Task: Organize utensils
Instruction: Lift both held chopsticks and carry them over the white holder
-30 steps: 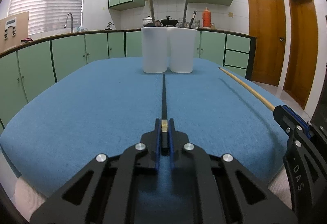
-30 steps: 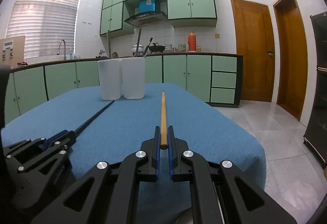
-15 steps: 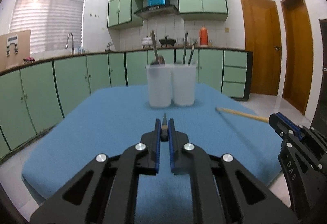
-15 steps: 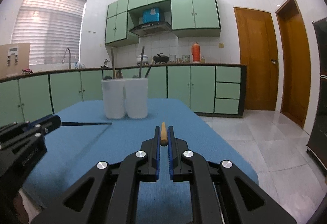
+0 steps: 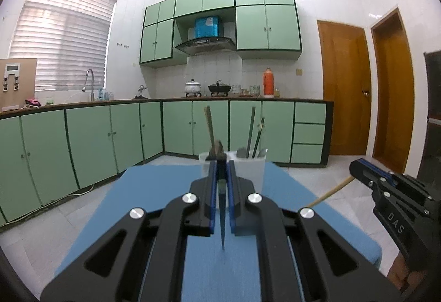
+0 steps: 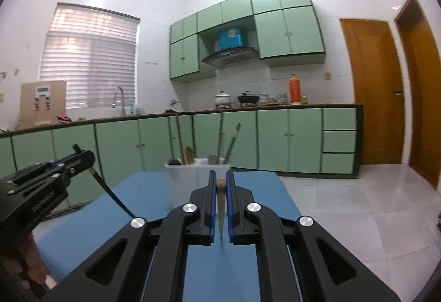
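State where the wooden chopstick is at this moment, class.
The wooden chopstick is clamped in the right gripper, hanging tip-down above the blue table, in front of the two white holders; the left wrist view shows it at right.

Below me the bench is spread edge to edge with a blue cloth. At its far end two white tubs stand on the cloth, side by side and touching. Utensils stand upright in both, their handles rising above the rims. From my left view the tubs sit mostly behind my own jaws. I see nothing else lying on the cloth. Pale tiled floor surrounds the bench.
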### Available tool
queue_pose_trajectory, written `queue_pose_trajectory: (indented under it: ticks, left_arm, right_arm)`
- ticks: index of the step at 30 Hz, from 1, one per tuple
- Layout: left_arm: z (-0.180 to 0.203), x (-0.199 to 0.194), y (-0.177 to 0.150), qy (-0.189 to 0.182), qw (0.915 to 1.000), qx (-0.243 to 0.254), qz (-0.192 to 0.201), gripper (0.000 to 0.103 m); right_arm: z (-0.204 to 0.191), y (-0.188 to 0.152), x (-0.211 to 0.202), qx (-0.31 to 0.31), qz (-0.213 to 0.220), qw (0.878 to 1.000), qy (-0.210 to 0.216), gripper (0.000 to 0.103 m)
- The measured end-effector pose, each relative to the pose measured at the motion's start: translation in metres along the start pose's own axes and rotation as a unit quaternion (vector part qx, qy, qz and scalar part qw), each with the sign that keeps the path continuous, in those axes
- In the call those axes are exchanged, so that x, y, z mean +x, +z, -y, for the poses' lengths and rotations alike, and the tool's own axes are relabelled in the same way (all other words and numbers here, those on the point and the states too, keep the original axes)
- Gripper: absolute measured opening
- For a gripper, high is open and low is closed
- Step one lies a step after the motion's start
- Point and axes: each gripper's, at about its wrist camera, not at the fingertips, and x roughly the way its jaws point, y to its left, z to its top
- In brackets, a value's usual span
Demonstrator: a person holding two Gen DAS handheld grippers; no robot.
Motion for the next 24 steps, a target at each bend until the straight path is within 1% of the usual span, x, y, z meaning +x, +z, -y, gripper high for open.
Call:
queue_pose_trajectory:
  ticks: [7,14,17,20,24]
  left_arm:
    - [-0.008,0.021,0.038,-0.021,0.9998,-0.007,-0.004,0.006]
    - [-0.018,0.043,0.065,-0.031,0.9992,-0.022,-0.009,0.006]
    - [-0.021,0.049,0.077,-0.030,0.9993,-0.022,-0.001,0.006]
    - [-0.023,0.053,0.093,-0.030,0.9992,-0.022,0.013,0.006]
    - [-0.025,0.061,0.124,-0.026,0.9983,-0.025,0.046,0.006]
  right_arm:
    - [0.003,0.054,0.030,0.016,-0.033,0.998,0.047,0.007]
    - [0.002,0.093,0.056,0.020,-0.057,0.996,0.071,0.007]
    - [0.001,0.107,0.065,0.018,-0.064,0.995,0.072,0.007]
    - [0.000,0.123,0.072,0.012,-0.057,0.996,0.074,0.007]
    - [-0.004,0.153,0.084,-0.004,-0.049,0.996,0.074,0.007]
